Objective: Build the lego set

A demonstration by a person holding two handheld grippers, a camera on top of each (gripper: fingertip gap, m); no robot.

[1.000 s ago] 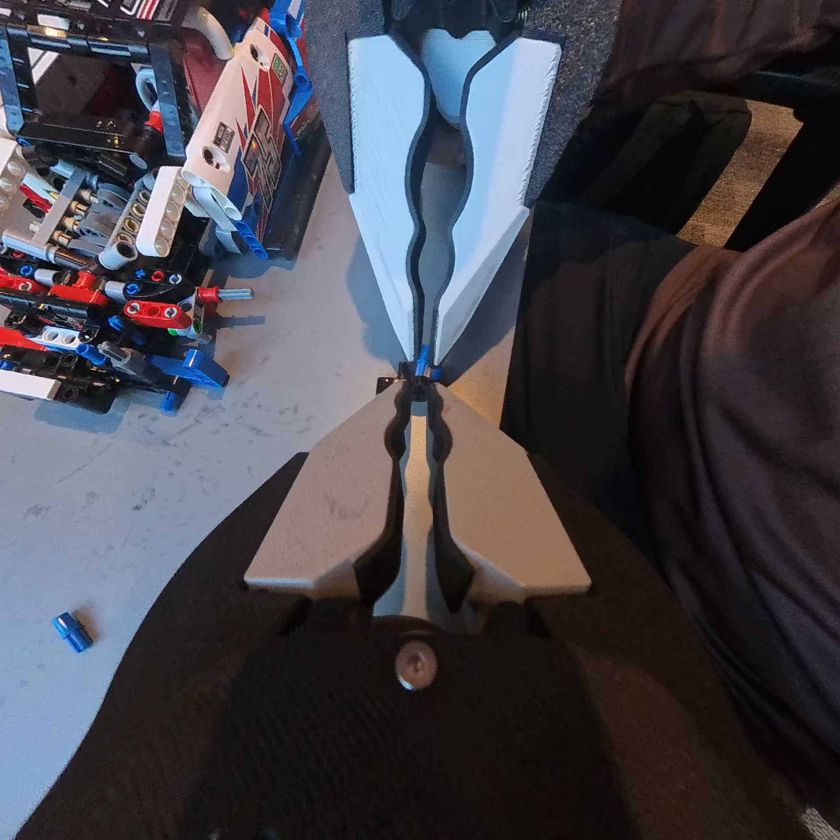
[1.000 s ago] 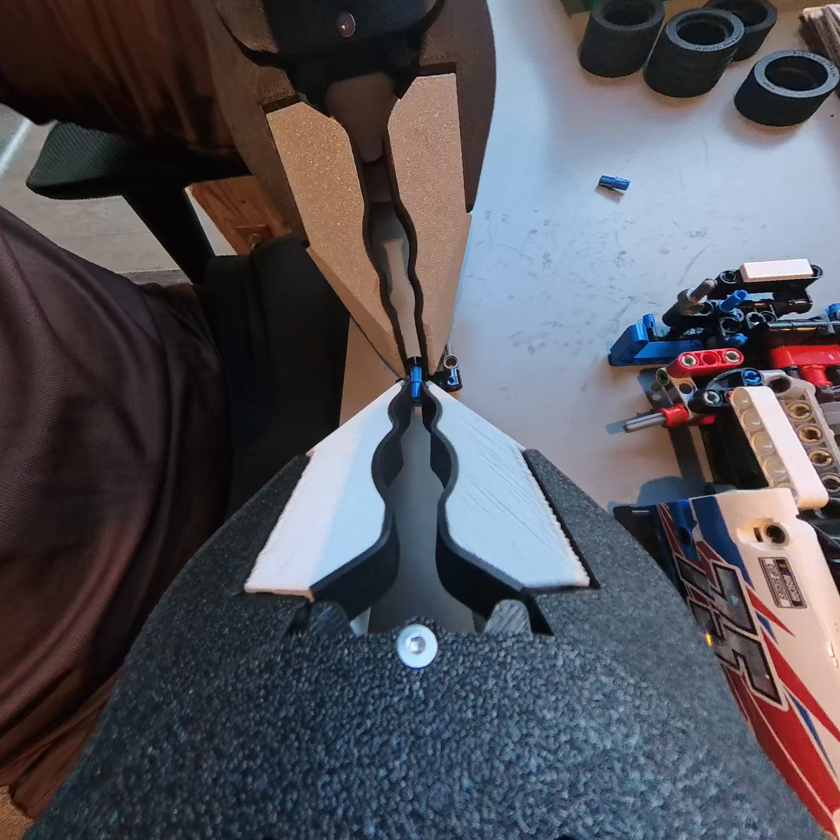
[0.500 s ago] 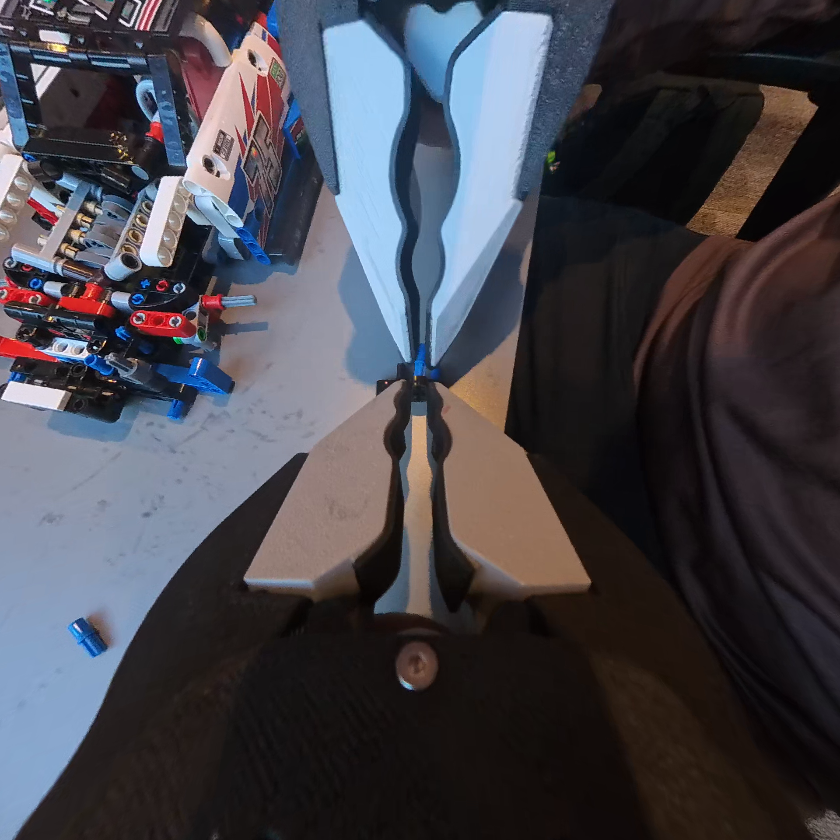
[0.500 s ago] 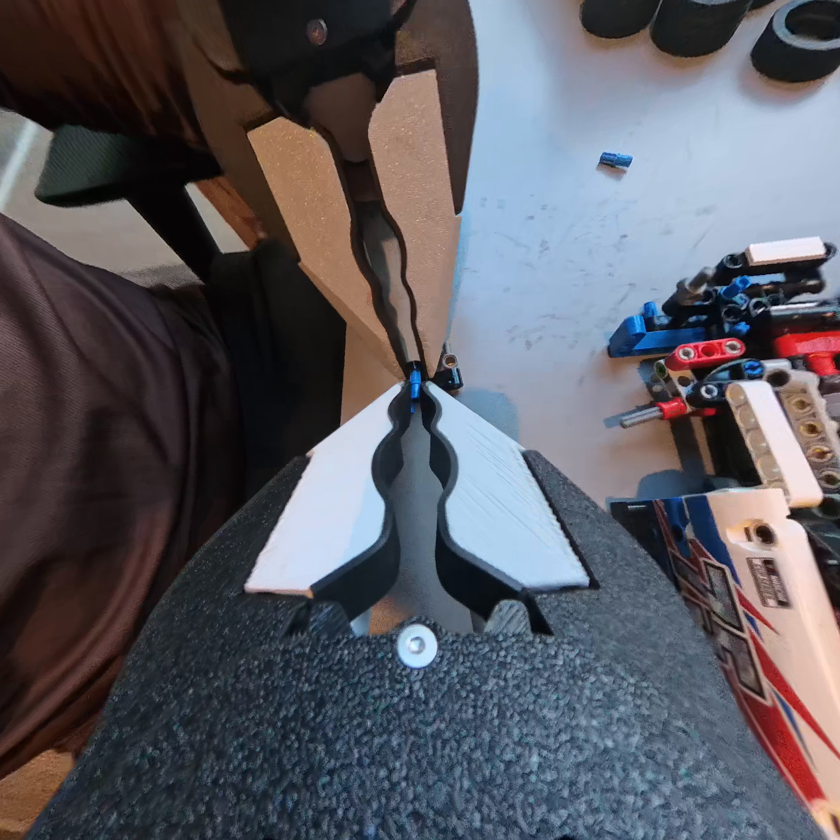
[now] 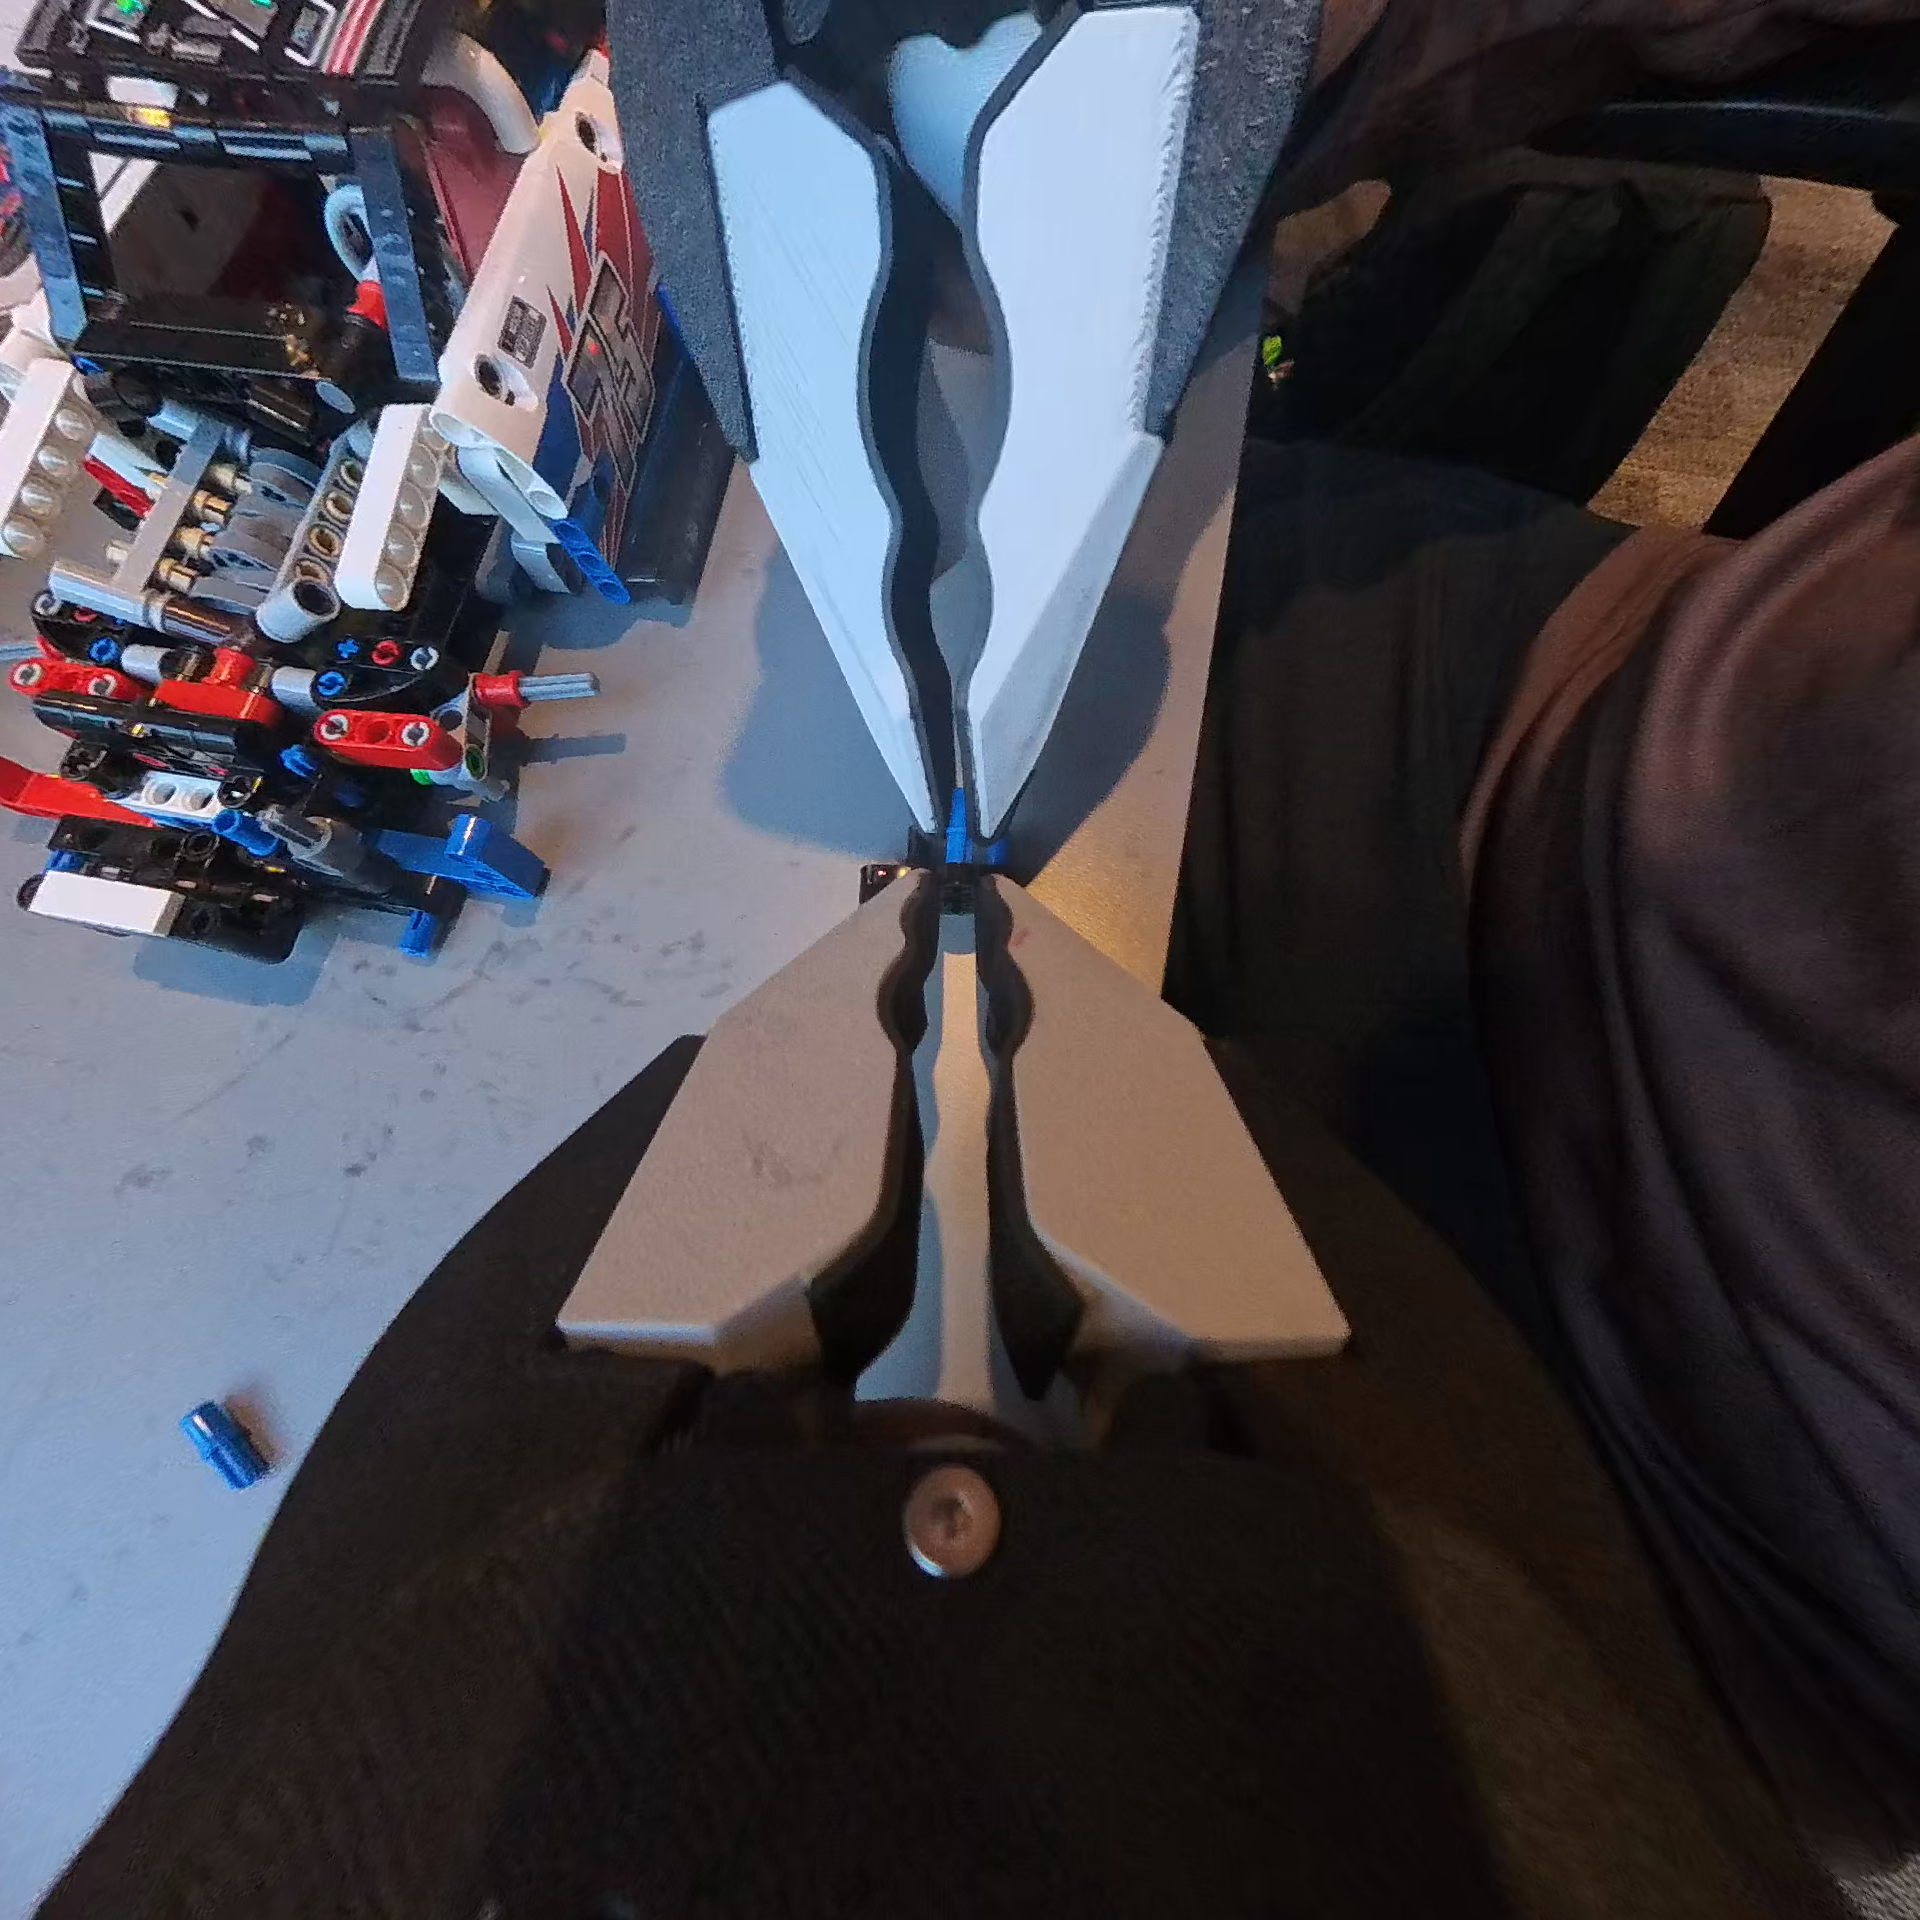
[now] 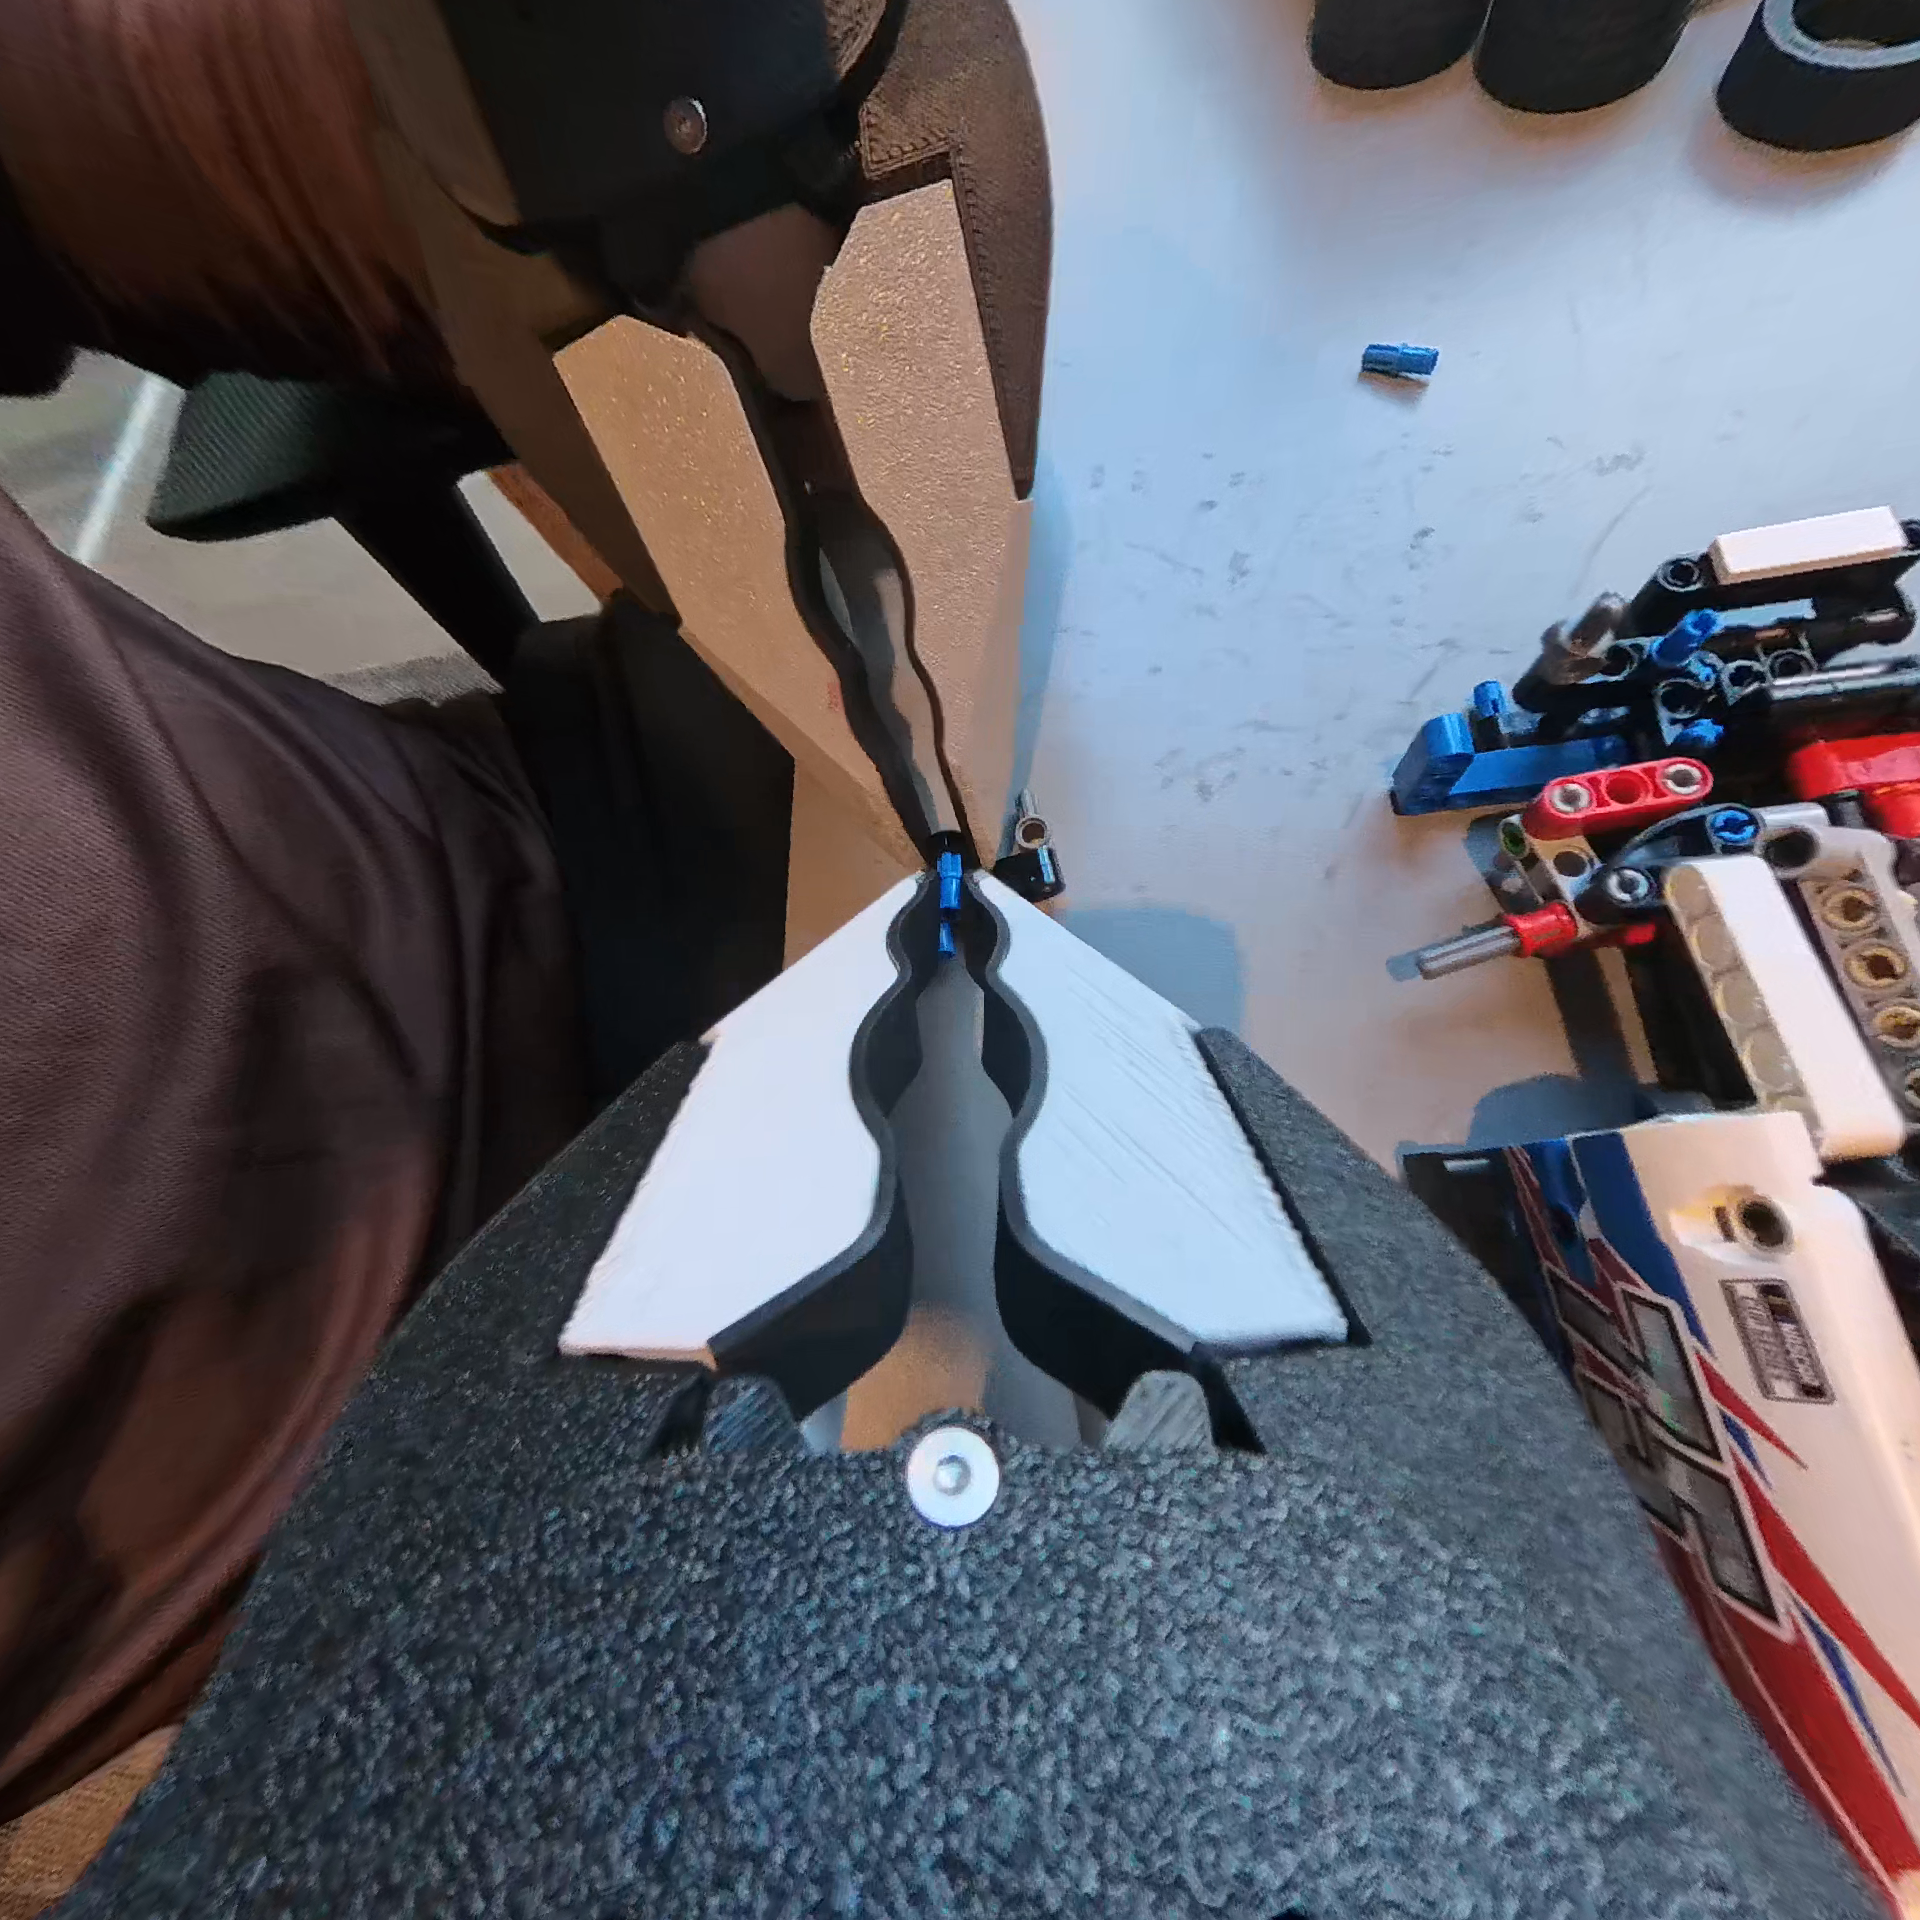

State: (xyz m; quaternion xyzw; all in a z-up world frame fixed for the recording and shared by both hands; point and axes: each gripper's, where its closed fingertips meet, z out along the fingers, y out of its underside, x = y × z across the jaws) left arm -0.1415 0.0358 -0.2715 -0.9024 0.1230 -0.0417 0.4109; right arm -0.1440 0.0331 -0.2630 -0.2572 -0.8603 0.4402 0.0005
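Lego car (image 5: 312,499), partly built in black, white, red and blue, sits on the pale grey table (image 5: 312,1143) to the left in our left wrist view and along the right edge in our right wrist view (image 6: 1714,935). Its white body panel (image 6: 1714,1351) with red and blue decals and a sticker lies nearest the right gripper.

We see the two grippers meeting tip to tip over the table's near edge, close to the person's dark shirt (image 5: 1714,1039). Our right gripper (image 6: 948,896), with white fingers (image 6: 1122,1143), is pinched on a small blue pin (image 6: 947,902), which stands lengthwise between its tips. Our left gripper (image 5: 954,902), with grey fingers (image 5: 748,1174), is closed on a small black connector piece (image 6: 1031,862); part of it, with a round hole, juts out to the side of the tips in the right wrist view. The blue pin's far end meets the black piece; we cannot tell how deep it is seated.

A loose blue pin (image 5: 224,1444) lies on the table well apart from the car, also visible in the right wrist view (image 6: 1398,361). Black tyres (image 6: 1558,52) rest at the far top edge of that view.
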